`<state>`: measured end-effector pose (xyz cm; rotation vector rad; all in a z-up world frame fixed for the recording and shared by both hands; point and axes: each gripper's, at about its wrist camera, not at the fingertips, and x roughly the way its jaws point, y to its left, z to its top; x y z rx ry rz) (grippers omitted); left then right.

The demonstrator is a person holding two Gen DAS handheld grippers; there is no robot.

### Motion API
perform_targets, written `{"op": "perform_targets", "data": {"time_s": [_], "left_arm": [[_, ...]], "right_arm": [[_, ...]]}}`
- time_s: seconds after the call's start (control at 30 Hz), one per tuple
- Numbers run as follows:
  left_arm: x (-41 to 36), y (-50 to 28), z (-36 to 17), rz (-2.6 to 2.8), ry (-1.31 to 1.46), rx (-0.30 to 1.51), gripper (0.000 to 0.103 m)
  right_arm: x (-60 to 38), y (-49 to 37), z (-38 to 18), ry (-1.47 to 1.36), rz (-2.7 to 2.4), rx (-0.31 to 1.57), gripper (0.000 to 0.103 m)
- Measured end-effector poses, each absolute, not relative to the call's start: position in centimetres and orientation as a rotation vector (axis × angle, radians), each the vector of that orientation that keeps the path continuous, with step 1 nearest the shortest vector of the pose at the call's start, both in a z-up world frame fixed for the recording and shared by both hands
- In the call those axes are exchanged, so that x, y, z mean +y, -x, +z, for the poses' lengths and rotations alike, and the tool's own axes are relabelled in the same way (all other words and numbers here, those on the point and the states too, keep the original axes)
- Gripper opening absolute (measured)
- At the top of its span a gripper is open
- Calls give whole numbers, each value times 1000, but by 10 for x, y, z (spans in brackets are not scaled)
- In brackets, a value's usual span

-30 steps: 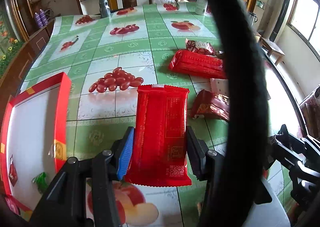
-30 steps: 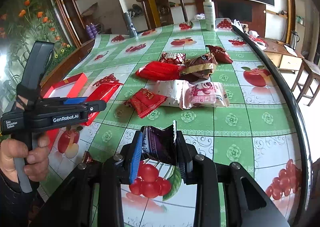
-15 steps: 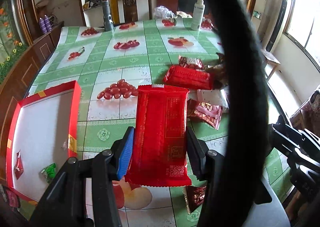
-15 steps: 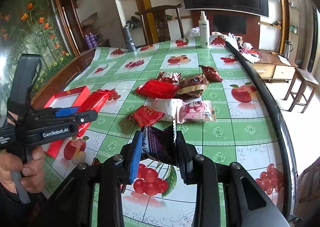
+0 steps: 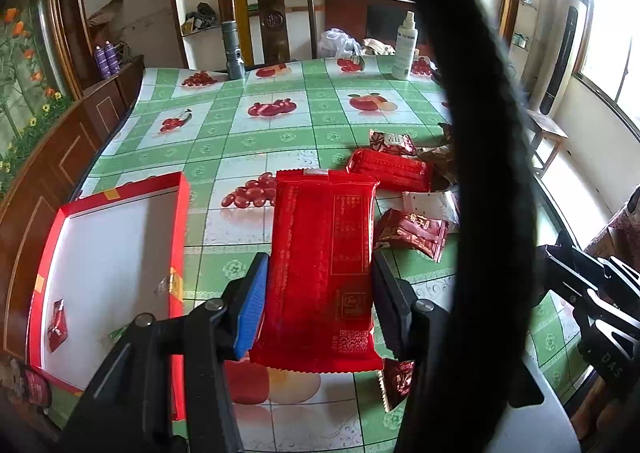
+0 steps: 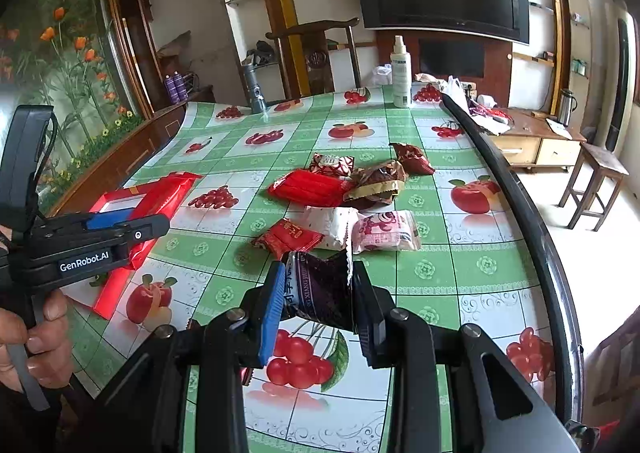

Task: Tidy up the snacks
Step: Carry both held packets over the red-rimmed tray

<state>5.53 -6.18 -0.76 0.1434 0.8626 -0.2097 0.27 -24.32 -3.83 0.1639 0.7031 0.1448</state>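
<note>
Both tongs were loaded, presumably for the box (image 5: 182, 237): left gripper (image 5: 318, 299) clamped a red packet (image 5: 324, 253); right gripper (image 6: 316, 303) pinched a purple packet (image 6: 320, 285).

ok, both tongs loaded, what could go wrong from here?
1. The long red foil packet in the left tongs is pinched only across its lower half; it may sag or slip.
2. The right tongs crumple the dark purple wrapper.
3. The shallow red-rimmed box has low walls.
</note>
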Motion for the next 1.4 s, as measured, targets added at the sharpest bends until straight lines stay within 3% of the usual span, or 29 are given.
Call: {"op": "perform_targets", "data": {"time_s": [0.93, 1.4], "left_arm": [[-26, -54, -5, -127, -105, 851, 51], [62, -50, -7, 40, -48, 853, 51]], "right_arm": [[-208, -12, -25, -105, 193, 675, 32], [-135, -37, -21, -79, 408, 683, 32]]}}
